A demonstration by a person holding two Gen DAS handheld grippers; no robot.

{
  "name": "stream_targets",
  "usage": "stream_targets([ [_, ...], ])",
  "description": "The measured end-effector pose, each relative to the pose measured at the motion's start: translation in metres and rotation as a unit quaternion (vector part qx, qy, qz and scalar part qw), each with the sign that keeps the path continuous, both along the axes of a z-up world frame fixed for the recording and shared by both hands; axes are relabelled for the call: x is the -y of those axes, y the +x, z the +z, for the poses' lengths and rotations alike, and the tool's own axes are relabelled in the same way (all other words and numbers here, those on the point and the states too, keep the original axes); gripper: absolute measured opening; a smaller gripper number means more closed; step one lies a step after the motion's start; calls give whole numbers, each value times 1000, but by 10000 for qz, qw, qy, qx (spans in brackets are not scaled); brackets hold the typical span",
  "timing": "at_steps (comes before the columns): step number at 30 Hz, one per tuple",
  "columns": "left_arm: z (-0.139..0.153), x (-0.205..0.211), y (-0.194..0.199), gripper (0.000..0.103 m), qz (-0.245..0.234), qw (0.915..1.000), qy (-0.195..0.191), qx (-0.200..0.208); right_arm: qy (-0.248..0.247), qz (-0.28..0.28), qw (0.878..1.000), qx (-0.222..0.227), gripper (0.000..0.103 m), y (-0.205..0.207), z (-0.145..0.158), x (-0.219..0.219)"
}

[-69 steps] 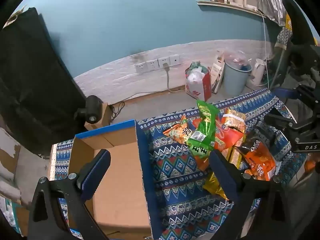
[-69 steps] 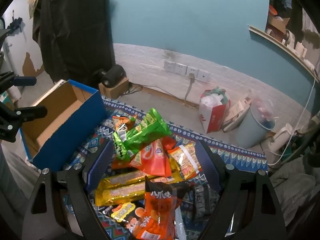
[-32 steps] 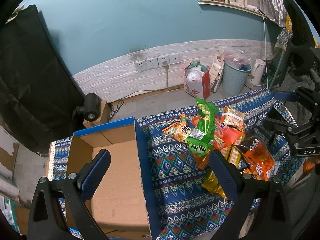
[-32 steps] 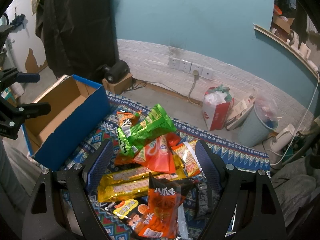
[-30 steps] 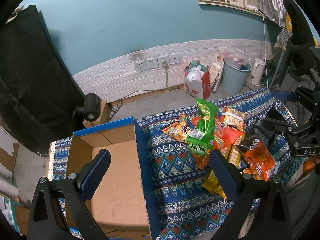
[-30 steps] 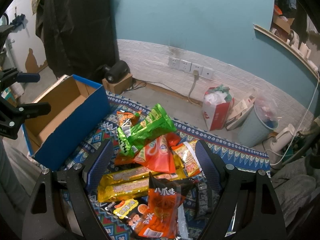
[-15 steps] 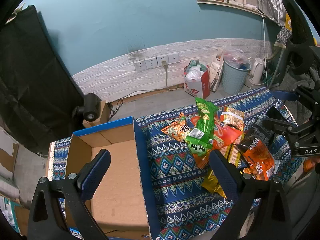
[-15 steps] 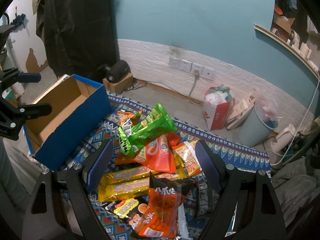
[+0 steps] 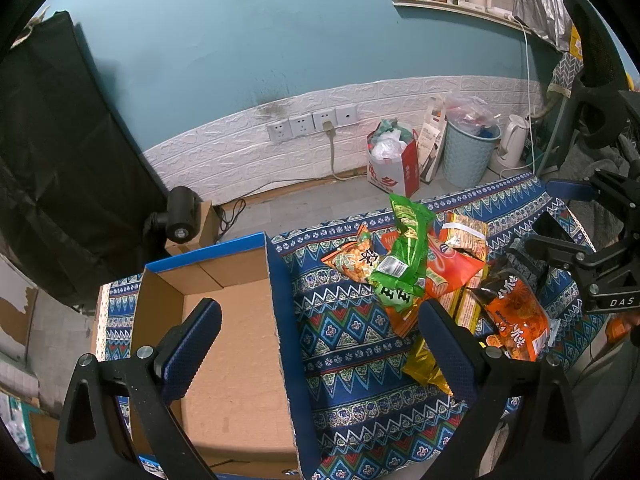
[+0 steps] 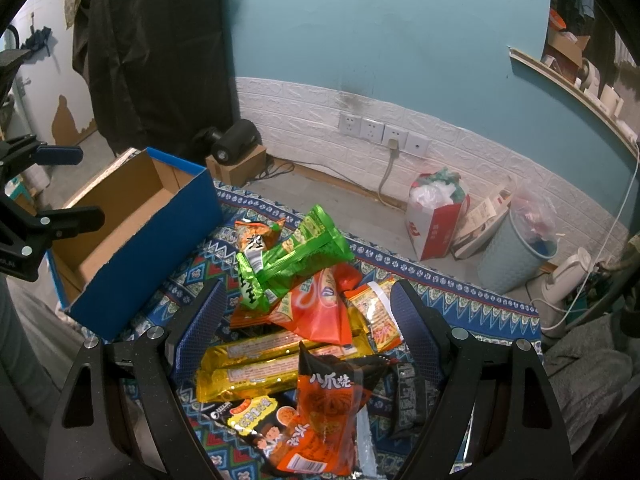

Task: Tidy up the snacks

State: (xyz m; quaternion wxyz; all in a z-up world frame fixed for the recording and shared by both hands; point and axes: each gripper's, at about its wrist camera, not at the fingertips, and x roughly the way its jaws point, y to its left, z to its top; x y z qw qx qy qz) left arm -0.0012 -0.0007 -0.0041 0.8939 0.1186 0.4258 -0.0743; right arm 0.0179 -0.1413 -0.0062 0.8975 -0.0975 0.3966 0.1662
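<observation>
Left claw [image 9: 318, 342] held wide, nothing gripped — hovering over right wall of blue cardboard box [image 9: 236, 344]. Right claw [image 10: 306, 326] likewise wide, empty, poised above snack pile [image 10: 304, 320] on patterned tabletop [image 9: 344, 336]. Green packet [image 10: 288, 258] seen topmost, red-orange bag [image 10: 320, 312] under it, yellow packs [image 10: 256, 368] nearer claw. Box interior seen bare — pile just beside it.

"DAS" on the right gripper [image 9: 591, 236]; "八爪烧" on the orange packet [image 10: 326, 408].
</observation>
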Motion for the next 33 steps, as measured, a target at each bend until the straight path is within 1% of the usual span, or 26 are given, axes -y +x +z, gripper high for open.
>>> stream_targets([
  [33,-3,2,-4,100,-22,10000,0,-6,3,24,10000,-35,82,-1,-2,-1],
])
